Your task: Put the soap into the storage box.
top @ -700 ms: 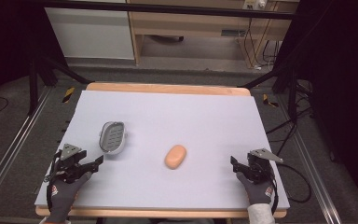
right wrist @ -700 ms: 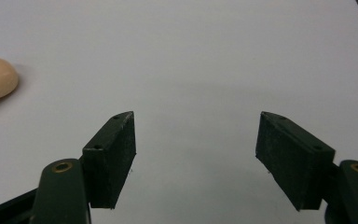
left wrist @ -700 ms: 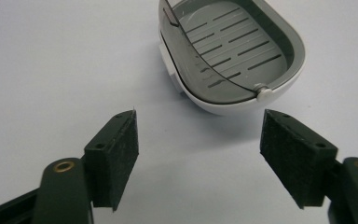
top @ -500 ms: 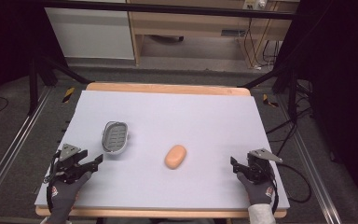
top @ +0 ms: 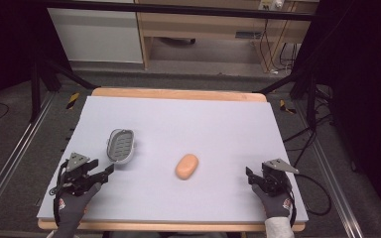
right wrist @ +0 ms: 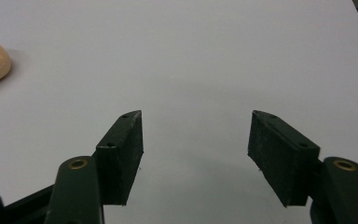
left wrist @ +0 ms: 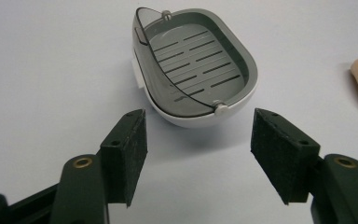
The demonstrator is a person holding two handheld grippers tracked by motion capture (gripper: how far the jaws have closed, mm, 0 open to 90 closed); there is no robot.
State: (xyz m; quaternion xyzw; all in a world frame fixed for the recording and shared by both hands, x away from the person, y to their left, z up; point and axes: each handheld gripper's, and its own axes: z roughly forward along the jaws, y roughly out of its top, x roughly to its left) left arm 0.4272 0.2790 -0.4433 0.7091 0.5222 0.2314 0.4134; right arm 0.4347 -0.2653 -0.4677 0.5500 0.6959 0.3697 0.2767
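L gripper (left wrist: 198, 156), jaws apart w/ nothing between, sits just short of the soap dish (left wrist: 196, 70), which lies on the mat left of the soap (top: 187, 166); risk: closing off-centre skids the light dish away.

Each hand wears a dark grey glove with red-and-white markings. Left gripper (left wrist: 198, 156) and right gripper (right wrist: 196, 156): black jaws, textured pads, brass-coloured rivets, grey triangular top plates, black cables.

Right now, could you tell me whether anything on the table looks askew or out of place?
Nothing stands out. The grey slotted soap dish in its white base sits level on the pale grey table, and the peach oval soap bar lies apart from it, intact.
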